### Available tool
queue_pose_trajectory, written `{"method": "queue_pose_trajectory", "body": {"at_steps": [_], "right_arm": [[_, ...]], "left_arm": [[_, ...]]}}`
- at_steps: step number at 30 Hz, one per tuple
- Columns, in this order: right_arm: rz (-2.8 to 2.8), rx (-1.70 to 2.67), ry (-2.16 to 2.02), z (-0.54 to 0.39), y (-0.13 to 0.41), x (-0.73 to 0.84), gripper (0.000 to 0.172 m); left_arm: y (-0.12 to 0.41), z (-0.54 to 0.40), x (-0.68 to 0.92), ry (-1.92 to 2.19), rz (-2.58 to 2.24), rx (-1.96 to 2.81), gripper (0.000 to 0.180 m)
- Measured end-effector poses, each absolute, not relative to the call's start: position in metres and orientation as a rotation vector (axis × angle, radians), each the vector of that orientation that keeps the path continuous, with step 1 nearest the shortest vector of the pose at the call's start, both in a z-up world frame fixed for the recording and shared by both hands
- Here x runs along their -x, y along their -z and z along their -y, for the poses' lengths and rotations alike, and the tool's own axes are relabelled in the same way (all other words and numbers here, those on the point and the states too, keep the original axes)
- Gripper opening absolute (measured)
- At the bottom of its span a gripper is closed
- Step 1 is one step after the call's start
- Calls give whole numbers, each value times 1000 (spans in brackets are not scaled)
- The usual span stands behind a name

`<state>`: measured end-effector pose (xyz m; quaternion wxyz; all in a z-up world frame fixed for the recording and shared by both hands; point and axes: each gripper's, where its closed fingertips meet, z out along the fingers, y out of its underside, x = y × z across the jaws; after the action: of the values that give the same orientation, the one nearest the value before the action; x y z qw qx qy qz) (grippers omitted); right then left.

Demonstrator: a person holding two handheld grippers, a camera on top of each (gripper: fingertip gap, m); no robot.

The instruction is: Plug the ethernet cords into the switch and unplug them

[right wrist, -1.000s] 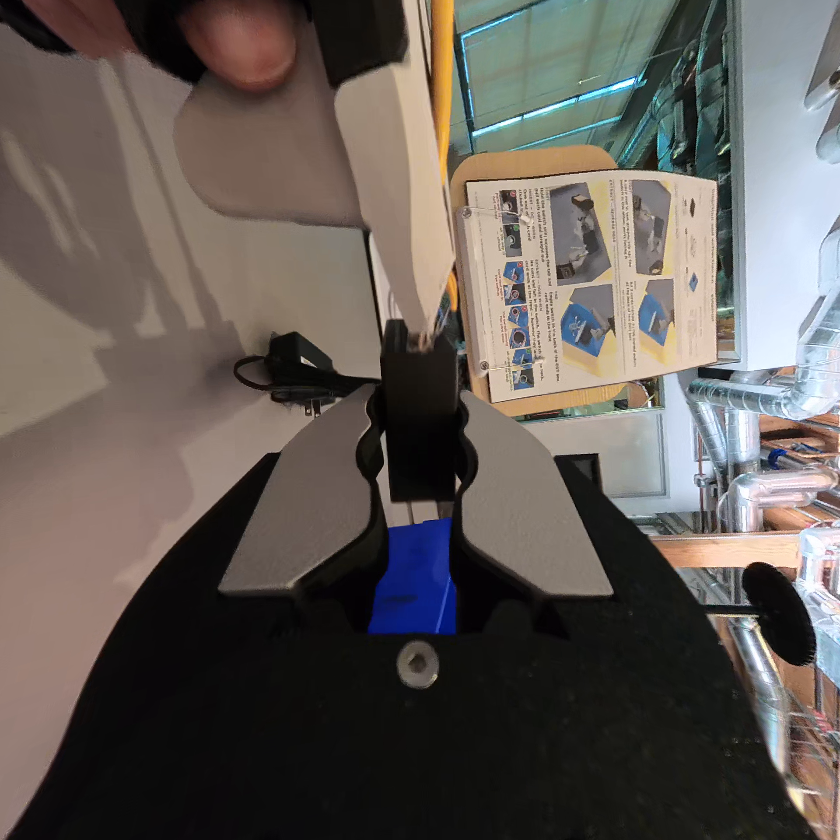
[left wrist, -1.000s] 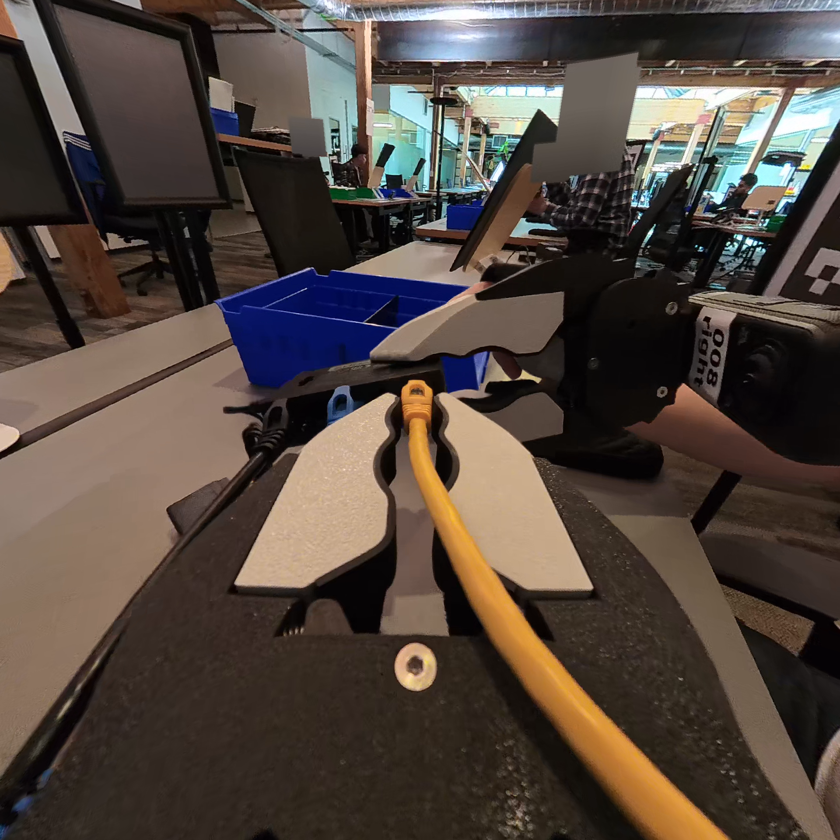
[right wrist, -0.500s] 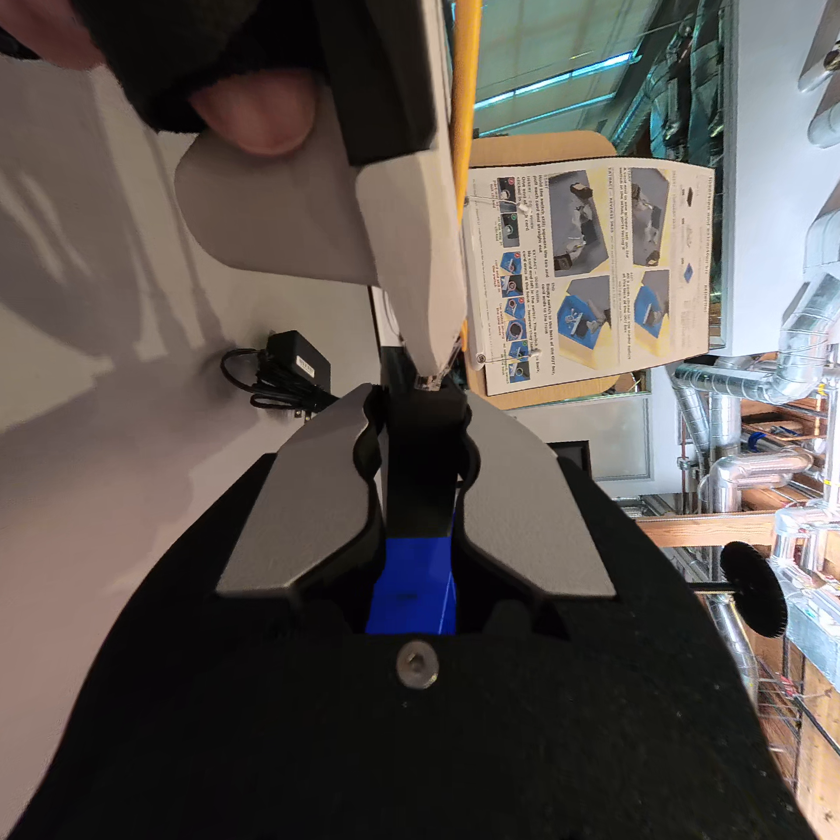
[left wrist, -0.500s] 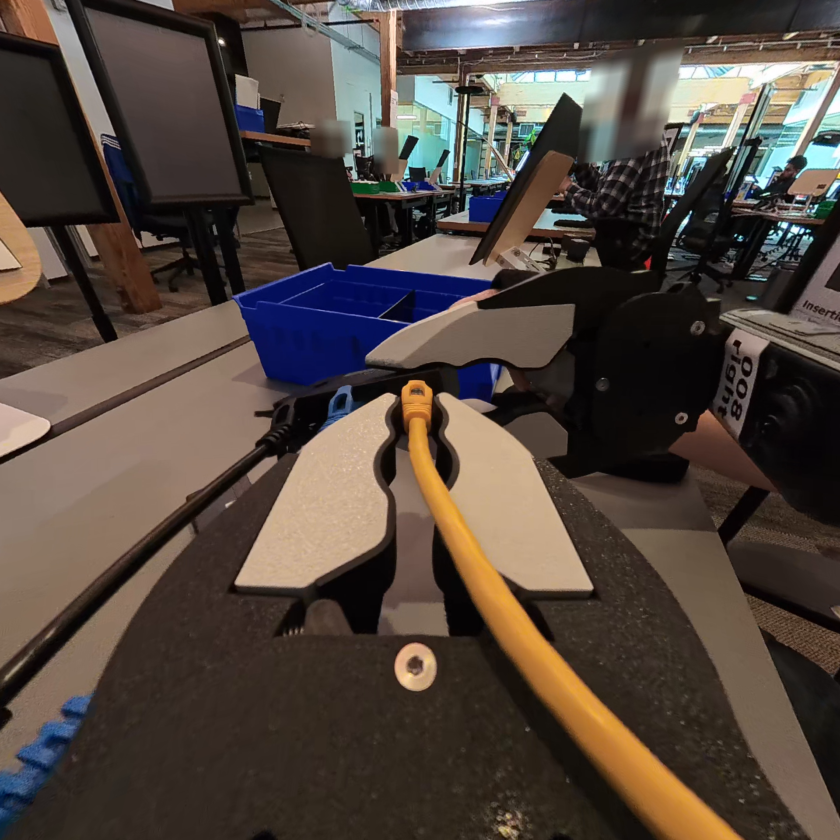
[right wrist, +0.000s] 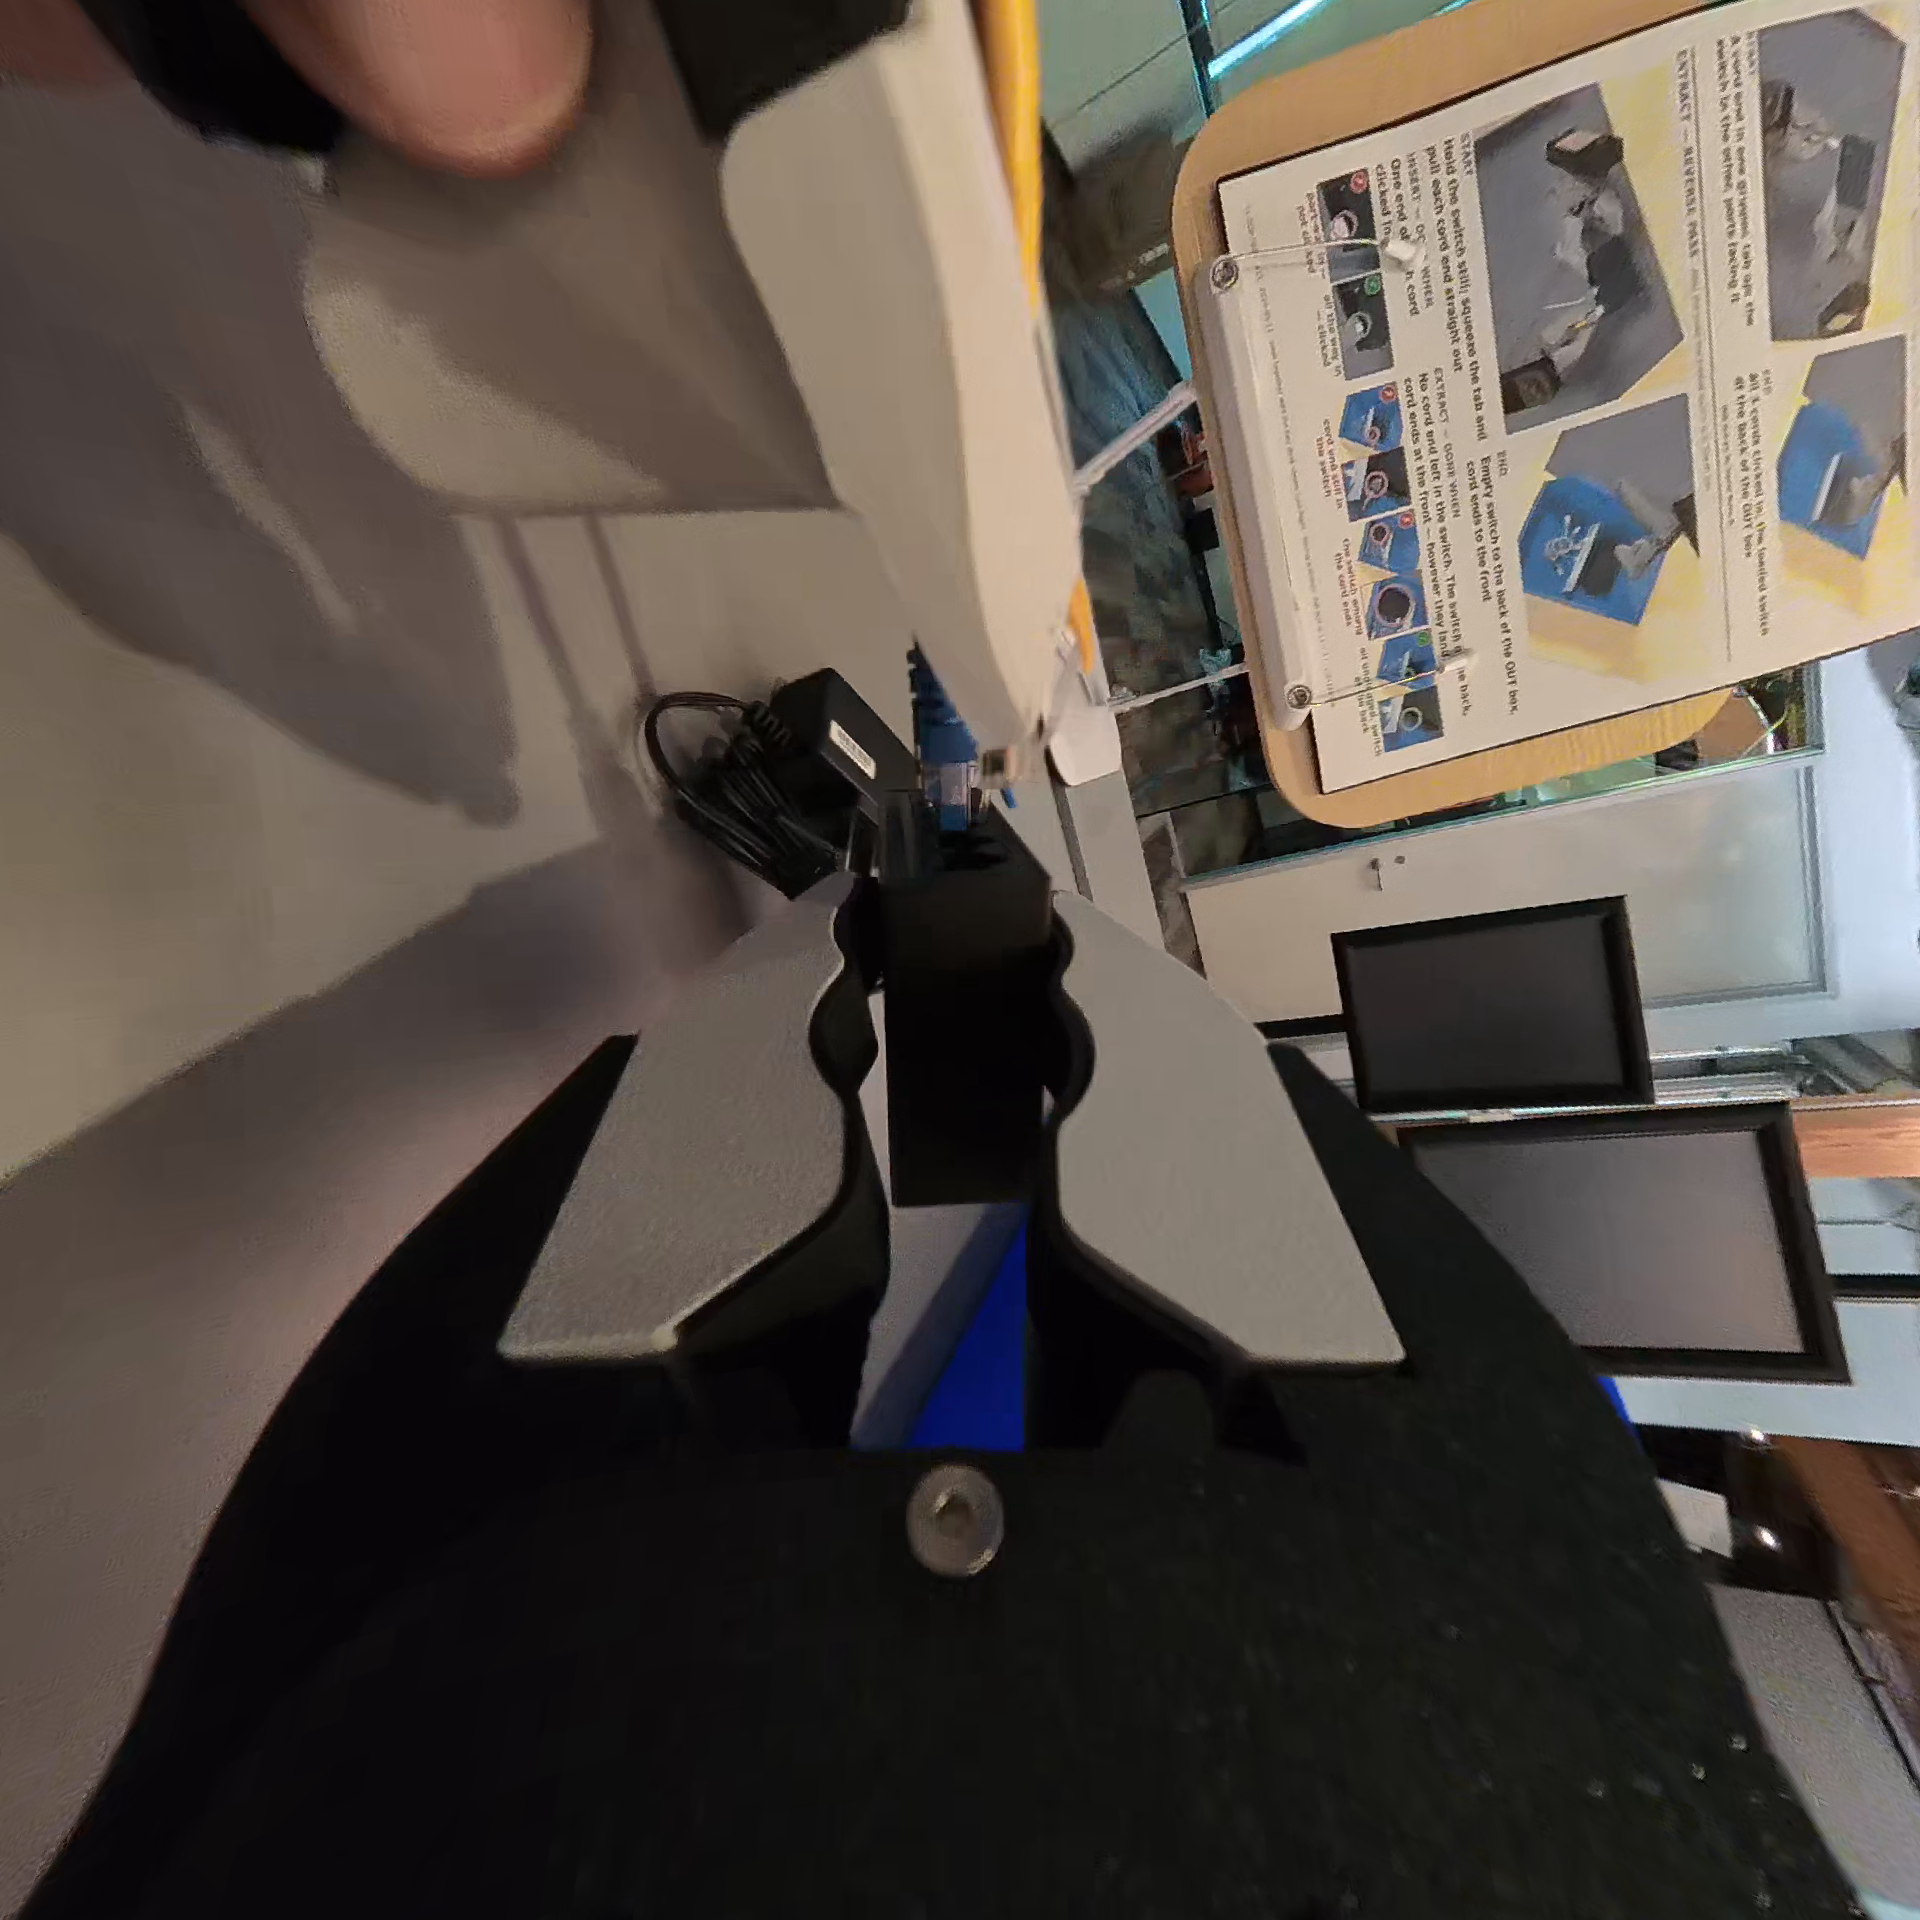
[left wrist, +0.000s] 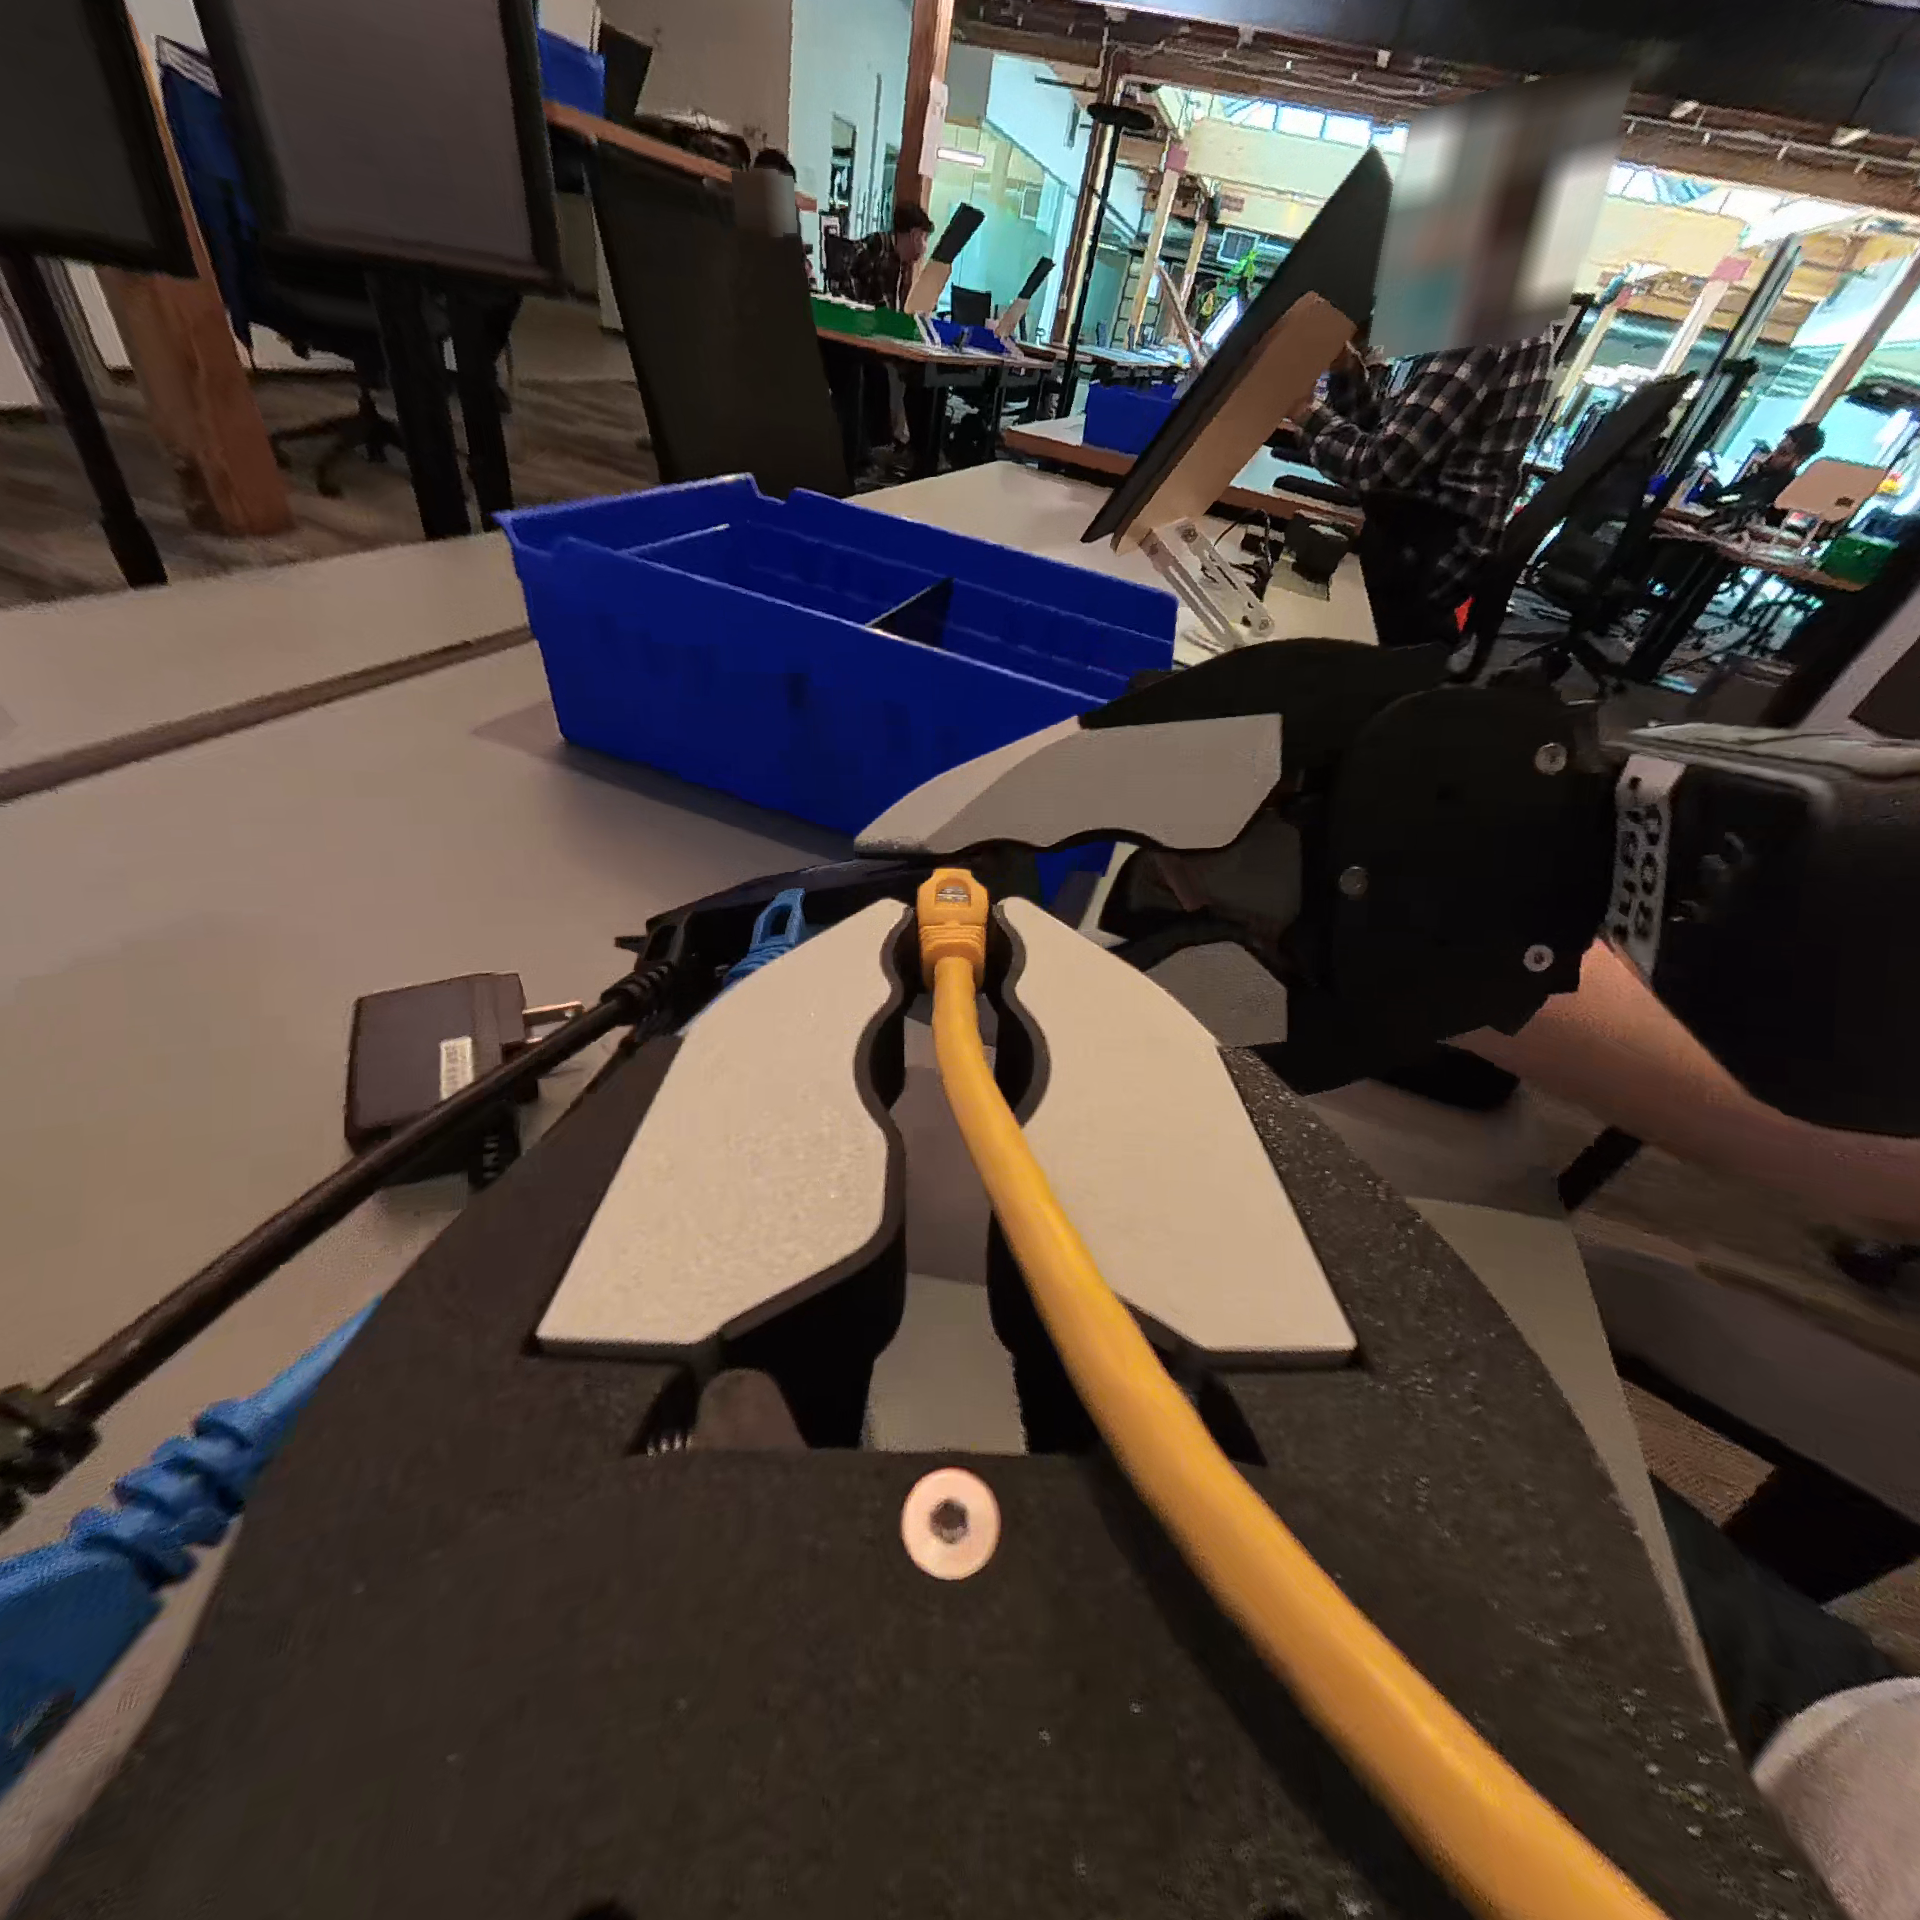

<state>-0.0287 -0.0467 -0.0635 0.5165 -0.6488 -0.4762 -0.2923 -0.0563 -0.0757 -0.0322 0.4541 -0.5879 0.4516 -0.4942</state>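
- Yellow ethernet cord point(left wrist: 1049, 1195) is running up the centre of the left wrist view, its yellow plug boot point(left wrist: 951, 920) pinched between the two grey fingertips of the left tool point(left wrist: 951, 935); both pads are pressing on the boot.
- Plug tip is pointing at the black switch point(left wrist: 831, 888), just short of its port face; can't tell if it's touching.
- Right tool point(right wrist: 961, 971) is gripping the switch point(right wrist: 961, 1039) by its two flat sides, pads tight on the black housing; in the left wrist view that tool is coming in from the right of the frame w/ one grey finger point(left wrist: 1091, 774) lying over the switch.
- Blue ethernet cord point(left wrist: 774, 925) is sitting plugged into the switch, left of the yellow plug; its blue plug point(right wrist: 951, 769) is showing at centre of the right wrist view.
- Black power adapter point(left wrist: 431, 1049) w/ its black cable point(left wrist: 312, 1210) is lying on the grey table point(left wrist: 260, 883), centre left of the frame.
- Blue bin point(left wrist: 821, 644) is standing on the table behind the switch, upper centre.
- Instruction sheet on a wood board point(right wrist: 1558, 395) is filling the upper right of the right wrist view.
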Motion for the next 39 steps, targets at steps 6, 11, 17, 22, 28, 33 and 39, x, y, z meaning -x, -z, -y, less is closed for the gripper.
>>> {"method": "queue_pose_trajectory", "body": {"at_steps": [6, 11, 17, 22, 28, 33, 39], "right_arm": [[1118, 1504, 680, 50, 63, 37, 28], [1084, 1473, 649, 52, 61, 40, 27], [1078, 1458, 616, 57, 59, 39, 27], [1125, 1450, 620, 60, 59, 39, 27], [1213, 1434, 648, 66, 67, 40, 27], [1222, 1413, 661, 68, 60, 39, 27], [1274, 1383, 653, 72, 60, 40, 27]], "left_arm": [[38, 74, 54, 1302, -1089, 1499, 12], [40, 78, 53, 1331, -1097, 1507, 12], [42, 82, 51, 1359, -1117, 1512, 12], [43, 85, 51, 1373, -1164, 1524, 12], [54, 91, 49, 1505, -1180, 1625, 12], [48, 94, 47, 1514, -1160, 1556, 12], [48, 97, 47, 1571, -1177, 1561, 12]]}}
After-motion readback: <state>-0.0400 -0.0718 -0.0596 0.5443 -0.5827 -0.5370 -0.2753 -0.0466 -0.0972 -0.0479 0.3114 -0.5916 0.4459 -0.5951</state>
